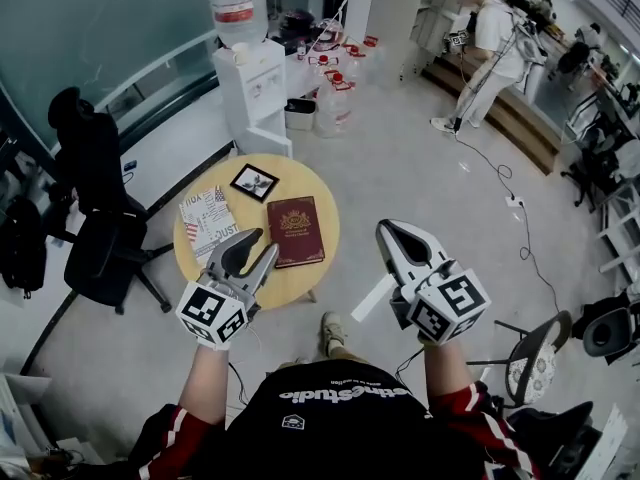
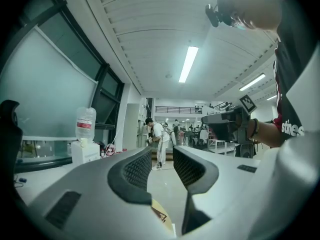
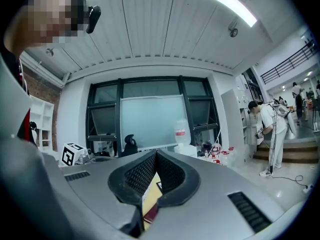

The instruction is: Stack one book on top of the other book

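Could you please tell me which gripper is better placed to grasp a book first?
Left: the left gripper is over the table, by the white book and red book, jaws open. The right gripper is off to the table's side, jaws shut.

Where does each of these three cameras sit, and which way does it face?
Head view: on the person's head, facing steeply down at the round table; both forearms, left tool and right tool show.
Left gripper view: on the left tool, facing level past its open jaws; the right forearm shows.
Right gripper view: on the right tool, facing level past shut jaws toward windows; the left tool's cube shows.
Shared: all three catch the water dispenser.
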The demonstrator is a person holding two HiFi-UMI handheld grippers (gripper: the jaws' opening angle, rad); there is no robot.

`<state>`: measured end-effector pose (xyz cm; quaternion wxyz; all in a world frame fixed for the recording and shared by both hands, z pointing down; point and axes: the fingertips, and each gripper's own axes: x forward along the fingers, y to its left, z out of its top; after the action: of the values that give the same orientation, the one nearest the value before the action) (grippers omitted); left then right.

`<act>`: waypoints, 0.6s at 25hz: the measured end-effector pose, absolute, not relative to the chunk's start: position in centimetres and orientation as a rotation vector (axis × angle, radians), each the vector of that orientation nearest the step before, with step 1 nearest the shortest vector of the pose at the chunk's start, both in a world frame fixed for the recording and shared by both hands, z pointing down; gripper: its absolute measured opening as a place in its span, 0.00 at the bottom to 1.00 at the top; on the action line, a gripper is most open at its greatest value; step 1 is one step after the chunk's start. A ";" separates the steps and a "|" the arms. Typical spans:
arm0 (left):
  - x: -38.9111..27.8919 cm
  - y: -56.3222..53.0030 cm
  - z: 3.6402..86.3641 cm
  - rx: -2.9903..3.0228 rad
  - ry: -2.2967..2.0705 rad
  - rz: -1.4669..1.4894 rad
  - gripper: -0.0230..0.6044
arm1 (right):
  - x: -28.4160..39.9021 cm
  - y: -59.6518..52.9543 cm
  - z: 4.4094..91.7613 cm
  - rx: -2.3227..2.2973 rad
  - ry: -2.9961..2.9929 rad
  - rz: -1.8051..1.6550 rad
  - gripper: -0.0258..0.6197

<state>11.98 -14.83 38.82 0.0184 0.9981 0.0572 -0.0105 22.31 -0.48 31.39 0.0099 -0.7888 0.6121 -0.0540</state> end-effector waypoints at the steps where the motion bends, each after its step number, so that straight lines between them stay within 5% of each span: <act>1: 12.2 -14.8 39.5 3.091 0.186 -0.014 0.26 | 22.4 -0.4 31.6 -2.465 1.910 -0.176 0.08; 15: 16.0 -14.4 48.4 3.103 0.286 0.230 0.27 | 24.6 -0.2 34.2 -2.481 1.894 -0.263 0.08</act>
<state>15.99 -14.35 48.43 0.0084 0.9930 0.0917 0.0737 24.59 -0.18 34.22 0.0044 -0.7920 0.6047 -0.0840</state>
